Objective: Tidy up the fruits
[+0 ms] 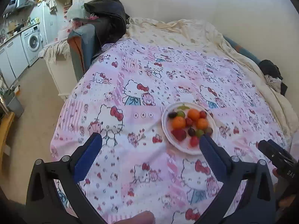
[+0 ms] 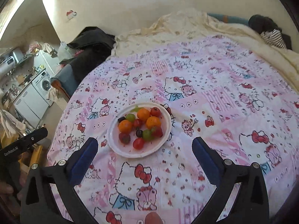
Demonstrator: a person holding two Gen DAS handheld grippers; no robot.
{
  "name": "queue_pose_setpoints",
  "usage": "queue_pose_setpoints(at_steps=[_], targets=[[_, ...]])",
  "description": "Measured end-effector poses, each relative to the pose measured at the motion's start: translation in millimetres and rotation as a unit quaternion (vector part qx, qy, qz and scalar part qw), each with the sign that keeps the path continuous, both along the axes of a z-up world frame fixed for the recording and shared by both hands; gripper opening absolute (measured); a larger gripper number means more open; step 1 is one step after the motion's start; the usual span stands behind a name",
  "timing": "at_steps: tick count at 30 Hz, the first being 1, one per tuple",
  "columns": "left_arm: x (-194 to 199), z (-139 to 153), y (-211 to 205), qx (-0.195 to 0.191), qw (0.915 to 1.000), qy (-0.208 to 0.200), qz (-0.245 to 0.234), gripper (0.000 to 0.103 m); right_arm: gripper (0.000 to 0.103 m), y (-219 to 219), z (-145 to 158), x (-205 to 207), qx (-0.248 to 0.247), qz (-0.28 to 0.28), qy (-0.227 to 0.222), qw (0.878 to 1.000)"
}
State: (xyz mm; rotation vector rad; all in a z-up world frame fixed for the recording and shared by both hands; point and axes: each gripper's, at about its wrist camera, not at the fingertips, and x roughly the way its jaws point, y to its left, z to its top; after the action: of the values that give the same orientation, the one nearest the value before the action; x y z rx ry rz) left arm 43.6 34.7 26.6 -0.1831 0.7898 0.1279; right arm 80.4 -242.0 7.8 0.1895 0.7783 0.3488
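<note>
A bed (image 1: 149,71) with a pink cartoon-cat cover fills the frame; cream wall (image 1: 186,0) behind, washing machine (image 1: 32,42) at upper left.

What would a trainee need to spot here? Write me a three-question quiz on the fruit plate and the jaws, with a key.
1. True or false: the left gripper holds an orange.
2. How many oranges lie on the white plate?
3. Multiple choice: the plate rests on A) a bare wooden table, B) a pink patterned cloth, C) the floor.

Key:
1. False. Its jaws stand wide open with nothing between them, as do those of the right gripper.
2. Three, among small red, green and dark fruits.
3. B.
</note>
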Motion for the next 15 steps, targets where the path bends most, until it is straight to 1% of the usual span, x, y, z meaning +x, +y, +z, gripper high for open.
queue_pose_setpoints(at_steps=[2,5,7,10,15], targets=[[-10.8,-1.9,-8.7,0.023,0.9997,-0.005,-0.009,0.102,0.103,4.4,0.6,-13.1,-0.012,0.001,-0.009,1.0],[-21.6,-3.0,-17.4,0.033,0.9992,-0.013,-0.019,0.103,0.103,9.7,0.0,-21.9,-0.024,0.001,-0.016,1.0],[-24.4,-2.8,-20.1,0.035,0.9989,-0.015,-0.027,0.103,0.103,13.0,-1.0,-24.2,-0.037,-0.003,-0.022,0.999],[-25.6,-2.0,-18.8,0.034,0.9989,-0.024,-0.02,0.103,0.103,17.5,-1.8,-24.9,-0.047,-0.006,-0.037,0.998],[-17.5,-11.9,-18.7,0.038,0.9989,-0.022,-0.013,0.103,0.103,29.4,-9.8,-18.6,-0.057,0.006,-0.033,0.998]])
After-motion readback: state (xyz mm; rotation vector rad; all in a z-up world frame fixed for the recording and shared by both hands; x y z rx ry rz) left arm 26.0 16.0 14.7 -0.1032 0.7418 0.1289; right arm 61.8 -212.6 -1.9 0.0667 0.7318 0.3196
